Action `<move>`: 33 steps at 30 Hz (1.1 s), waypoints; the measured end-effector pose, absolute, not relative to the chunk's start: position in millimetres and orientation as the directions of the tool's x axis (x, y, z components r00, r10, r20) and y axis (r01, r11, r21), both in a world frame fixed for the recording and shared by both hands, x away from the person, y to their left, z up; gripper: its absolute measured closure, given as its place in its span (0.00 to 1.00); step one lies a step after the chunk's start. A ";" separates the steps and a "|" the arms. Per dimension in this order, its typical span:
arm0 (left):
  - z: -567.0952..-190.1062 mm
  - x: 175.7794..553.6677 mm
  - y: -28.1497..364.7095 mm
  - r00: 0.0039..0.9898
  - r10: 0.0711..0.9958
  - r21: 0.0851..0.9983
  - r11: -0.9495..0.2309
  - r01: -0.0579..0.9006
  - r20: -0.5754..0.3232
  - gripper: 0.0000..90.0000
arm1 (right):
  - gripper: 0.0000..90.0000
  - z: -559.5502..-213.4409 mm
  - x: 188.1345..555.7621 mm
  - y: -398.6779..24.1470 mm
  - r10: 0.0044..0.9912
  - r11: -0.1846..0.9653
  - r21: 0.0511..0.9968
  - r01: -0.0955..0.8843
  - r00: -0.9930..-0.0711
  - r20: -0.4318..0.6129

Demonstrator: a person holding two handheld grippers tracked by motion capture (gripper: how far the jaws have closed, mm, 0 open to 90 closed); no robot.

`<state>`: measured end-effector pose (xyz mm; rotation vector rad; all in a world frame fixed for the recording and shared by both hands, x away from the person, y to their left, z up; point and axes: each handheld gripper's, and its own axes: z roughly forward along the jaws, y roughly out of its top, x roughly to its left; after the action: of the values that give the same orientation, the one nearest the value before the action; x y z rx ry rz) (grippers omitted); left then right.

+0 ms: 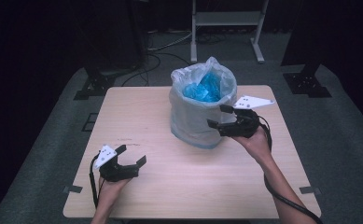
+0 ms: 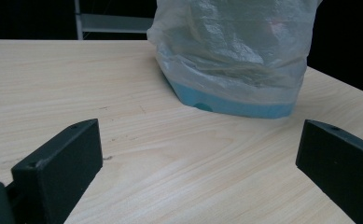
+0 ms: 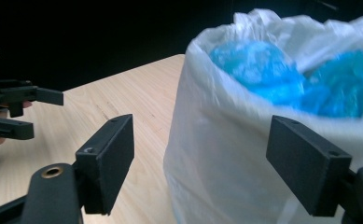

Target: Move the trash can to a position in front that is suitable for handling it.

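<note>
**Closing in on the bag at the bin's rim**

From the high view, we see a small bin (image 1: pixel 202 109) standing toward the far middle of the wooden table (image 1: pixel 146 186), lined with a pale plastic bag (image 1: pixel 188 107) that holds crumpled blue stuff (image 1: pixel 202 88). Our right gripper (image 1: pixel 219 116) is up against the bin's right side, jaws apart and empty. Our left gripper (image 1: pixel 132 156) sits low near the front left of the table, well apart from the bin, also wide open with nothing in it.

In the left gripper view, both black jaws spread wide over bare wood, and the bag (image 2: pixel 235 51) droops over the bin's blue base (image 2: pixel 235 105) ahead.

In the right gripper view, the jaws stand open to either side of the bag's near wall (image 3: pixel 216 154), just below the rim, with the blue stuff (image 3: pixel 258 70) above.

We judge the step to be taking hold of the bag's edge. To do it well, we should pinch plastic only, close to the rim, and bring the left gripper in to steady the bin, since a light bin could tip or slide.
</note>
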<state>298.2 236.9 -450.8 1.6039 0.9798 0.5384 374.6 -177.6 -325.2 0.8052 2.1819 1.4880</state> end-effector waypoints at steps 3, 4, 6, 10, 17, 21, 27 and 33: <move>-450.1 298.5 238.7 0.549 0.821 0.951 -0.026 0.309 -0.156 0.00 | 0.25 -317.3 381.5 -166.6 0.635 0.293 0.927 0.234 -0.773 -0.005; -449.9 298.6 239.3 0.547 0.823 0.951 -0.025 0.309 -0.156 0.00 | 0.25 -314.9 384.1 -162.8 0.632 0.300 0.926 0.229 -0.775 -0.013; -449.3 298.5 240.0 0.545 0.823 0.951 -0.018 0.310 -0.162 0.00 | 0.25 -311.2 390.6 -154.8 0.624 0.323 0.919 0.226 -0.781 -0.027; -447.5 298.3 241.1 0.544 0.823 0.953 -0.012 0.304 -0.163 0.00 | 0.26 -308.6 403.6 -138.2 0.608 0.377 0.896 0.235 -0.792 -0.048; -443.7 298.4 245.6 0.540 0.826 0.955 -0.006 0.296 -0.162 0.00 | 0.32 -310.2 422.2 -122.2 0.596 0.424 0.867 0.260 -0.801 -0.051; -438.2 297.6 250.3 0.538 0.823 0.956 0.019 0.291 -0.180 0.00 | 0.42 -314.9 430.6 -118.0 0.603 0.452 0.846 0.284 -0.796 -0.056; -422.5 292.3 247.9 0.559 0.808 0.963 0.033 0.269 -0.184 0.00 | 0.58 -320.0 434.1 -108.3 0.605 0.489 0.828 0.276 -0.791 -0.094; -420.2 292.2 248.6 0.562 0.807 0.962 0.029 0.270 -0.182 0.00 | 0.77 -320.3 433.6 -100.8 0.594 0.512 0.815 0.272 -0.797 -0.107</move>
<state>292.2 248.6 -420.2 1.5336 0.9520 0.5302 433.6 -100.8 -320.3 0.7168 2.3838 1.1892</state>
